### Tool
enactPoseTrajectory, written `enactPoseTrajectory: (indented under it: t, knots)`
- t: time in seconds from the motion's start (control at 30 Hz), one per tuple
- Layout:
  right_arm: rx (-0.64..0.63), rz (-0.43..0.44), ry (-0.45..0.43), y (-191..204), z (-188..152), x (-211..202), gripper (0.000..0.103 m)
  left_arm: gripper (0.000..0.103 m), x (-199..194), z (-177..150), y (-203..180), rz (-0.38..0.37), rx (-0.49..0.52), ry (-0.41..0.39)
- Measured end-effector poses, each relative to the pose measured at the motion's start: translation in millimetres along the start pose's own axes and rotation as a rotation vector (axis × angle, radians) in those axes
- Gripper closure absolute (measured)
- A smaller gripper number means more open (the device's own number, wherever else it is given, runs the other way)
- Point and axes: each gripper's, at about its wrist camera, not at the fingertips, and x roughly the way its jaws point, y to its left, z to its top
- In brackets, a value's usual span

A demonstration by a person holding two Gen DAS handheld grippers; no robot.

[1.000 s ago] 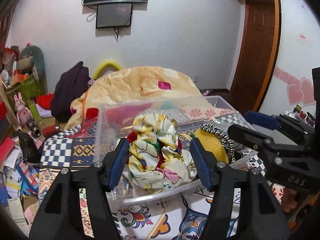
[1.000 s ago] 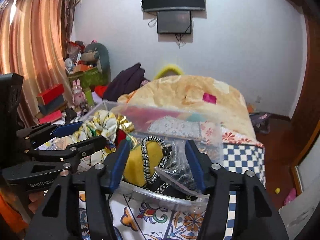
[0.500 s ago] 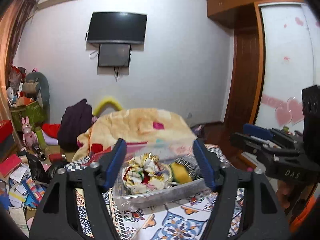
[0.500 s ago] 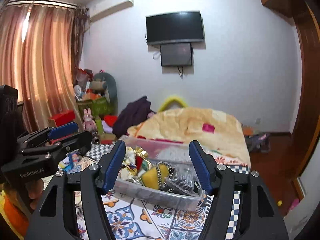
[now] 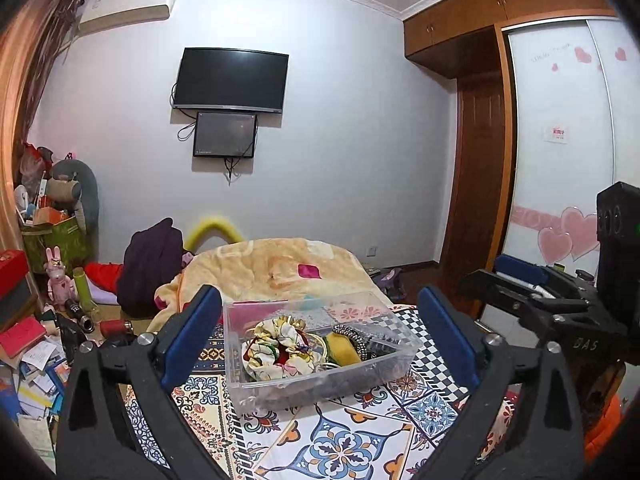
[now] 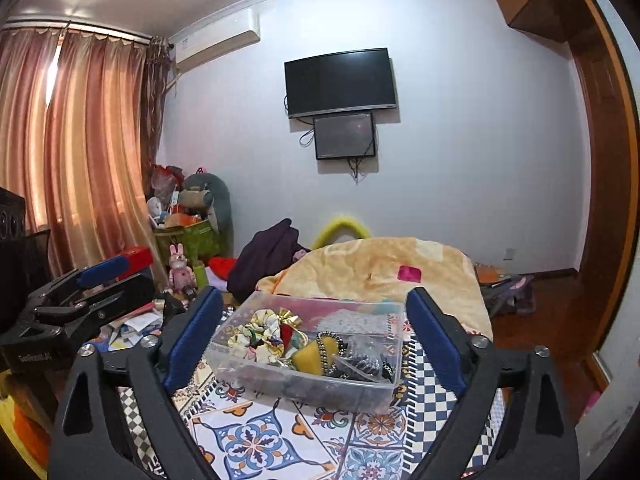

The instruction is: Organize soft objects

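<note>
Both the left tongs [image 5: 318,336] and right tongs [image 6: 314,338] spread wide, empty; clear box [image 5: 280,390] holds scrunchies [image 5: 276,346].

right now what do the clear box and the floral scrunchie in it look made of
Clear box: seemingly rigid glossy plastic; the patterned cloth shows through its walls. Floral scrunchie: soft, slightly shiny fabric, perhaps satin, gathered in ruffled folds.
</note>
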Motion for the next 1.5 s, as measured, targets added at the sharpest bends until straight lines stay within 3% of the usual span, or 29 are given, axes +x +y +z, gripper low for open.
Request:
enactPoseTrajectory:
  t: [0.2, 1.5]
  knots:
    - [0.006, -0.014, -0.026, 0, 0, -5, 0.000, 0.001, -1, -2, -2, 0.007, 0.001, -0.004]
    - [0.003, 0.001, -0.020, 1, -8, -11, 0.000, 0.000, -1, -6, -8, 0.019, 0.023, -0.003]
